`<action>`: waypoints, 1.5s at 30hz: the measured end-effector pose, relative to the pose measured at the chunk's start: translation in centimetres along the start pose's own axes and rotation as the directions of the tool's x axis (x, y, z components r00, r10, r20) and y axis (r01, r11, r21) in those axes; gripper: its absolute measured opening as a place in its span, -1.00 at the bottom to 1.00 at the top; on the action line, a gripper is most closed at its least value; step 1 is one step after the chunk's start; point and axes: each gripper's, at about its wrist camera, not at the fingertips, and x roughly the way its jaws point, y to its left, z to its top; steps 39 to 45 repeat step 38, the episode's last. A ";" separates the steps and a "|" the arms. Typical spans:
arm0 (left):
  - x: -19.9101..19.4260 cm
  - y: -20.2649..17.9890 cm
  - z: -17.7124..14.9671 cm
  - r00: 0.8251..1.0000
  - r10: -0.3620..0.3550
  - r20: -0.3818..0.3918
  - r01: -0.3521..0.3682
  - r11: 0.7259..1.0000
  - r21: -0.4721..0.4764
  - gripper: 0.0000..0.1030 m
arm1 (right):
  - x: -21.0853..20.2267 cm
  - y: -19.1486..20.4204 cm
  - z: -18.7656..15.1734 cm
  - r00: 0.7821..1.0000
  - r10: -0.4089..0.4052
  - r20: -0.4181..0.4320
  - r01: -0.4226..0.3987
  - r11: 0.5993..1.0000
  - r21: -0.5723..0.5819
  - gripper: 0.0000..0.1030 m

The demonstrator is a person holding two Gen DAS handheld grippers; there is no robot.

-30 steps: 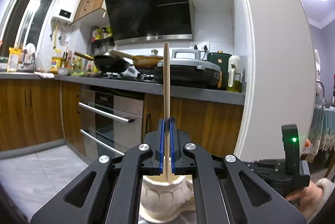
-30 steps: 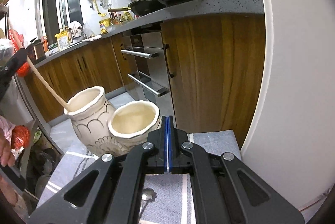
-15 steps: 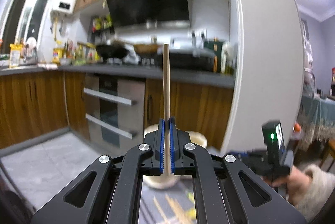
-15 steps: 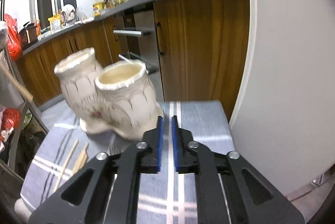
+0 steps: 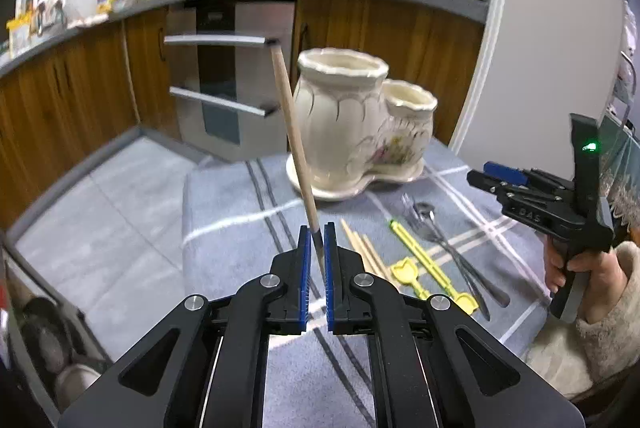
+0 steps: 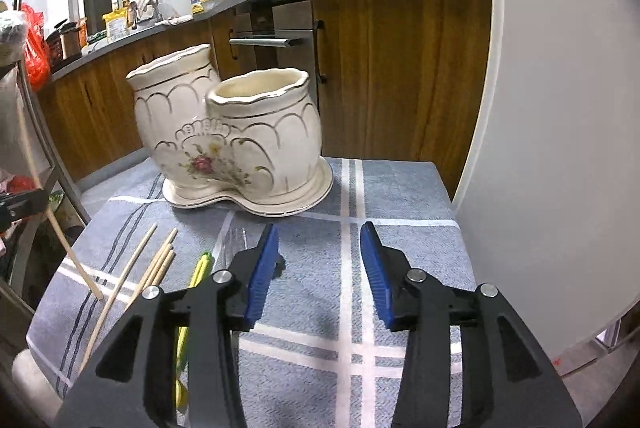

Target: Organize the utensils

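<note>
Jaws apart, chopstick [image 5: 297, 151] between (unclamped)

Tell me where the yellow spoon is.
Left wrist view: the yellow spoon lies flat on the striped cloth, right of the loose chopsticks, left of the metal fork.

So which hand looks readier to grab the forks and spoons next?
The right gripper: its fingers are wide open and empty, near the fork and spoon. The left gripper has a chopstick between its fingers.
</note>
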 end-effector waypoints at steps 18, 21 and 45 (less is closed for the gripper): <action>3.7 -0.2 -1.0 0.993 0.109 0.042 -0.107 0.993 -0.051 0.58 | -0.7 0.6 0.0 0.998 -0.014 0.063 0.016 0.999 -0.032 0.13; 3.5 -0.7 -0.9 0.982 0.164 0.097 -0.159 0.986 -0.057 0.80 | -1.3 1.1 0.1 0.995 -0.013 0.102 0.018 0.998 -0.053 0.28; 3.3 -0.6 -1.1 0.954 0.257 0.156 -0.248 0.966 -0.075 0.90 | -0.3 1.0 -0.1 0.997 -0.036 0.074 0.039 0.999 -0.032 0.89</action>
